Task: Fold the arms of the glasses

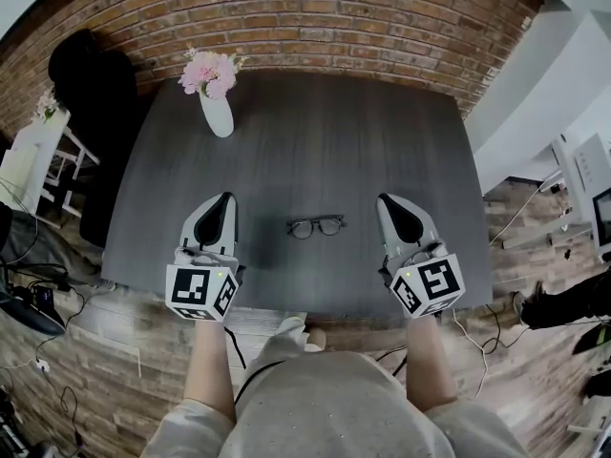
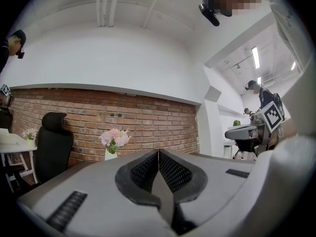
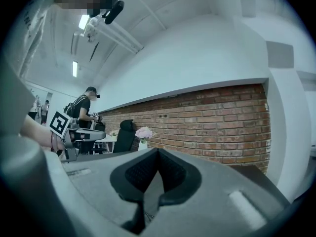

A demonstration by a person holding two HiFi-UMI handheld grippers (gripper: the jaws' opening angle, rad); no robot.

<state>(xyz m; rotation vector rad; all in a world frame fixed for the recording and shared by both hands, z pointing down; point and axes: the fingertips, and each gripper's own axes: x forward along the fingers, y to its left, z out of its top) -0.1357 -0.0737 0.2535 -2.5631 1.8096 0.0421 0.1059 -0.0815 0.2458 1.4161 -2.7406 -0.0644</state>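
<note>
**Position.** The glasses (image 1: 316, 226) lie on the dark counter (image 1: 325, 141), near its front edge and about midway between the two grippers. They touch neither one. The frame front and both lenses show. No arm is seen standing out from the frame, so the arms may already lie folded behind it, but at this size that cannot be confirmed.

**Grippers.** The left gripper (image 1: 226, 198) is off to the left of the glasses, with its jaws pressed together and nothing between them. The right gripper (image 1: 385, 199) is off to the right in the same condition, jaws together and empty. Each gripper's own view looks level over the counter toward the brick wall and does not show the glasses.

**Other items.** A white vase (image 1: 219, 114) of pink flowers stands at the far left of the counter, well apart from the glasses.

**Handling assessment.**
- The glasses look light and thin-framed, so they are likely to slide on the smooth counter if pushed from one side only.
- The lenses are judged fragile and liable to scratch, and the hinges are the weak point.
- If an arm needs folding, one gripper should hold the frame at the bridge or at an outer corner.
- The other gripper should take the arm near its tip and swing it inward gently, without twisting.
</note>
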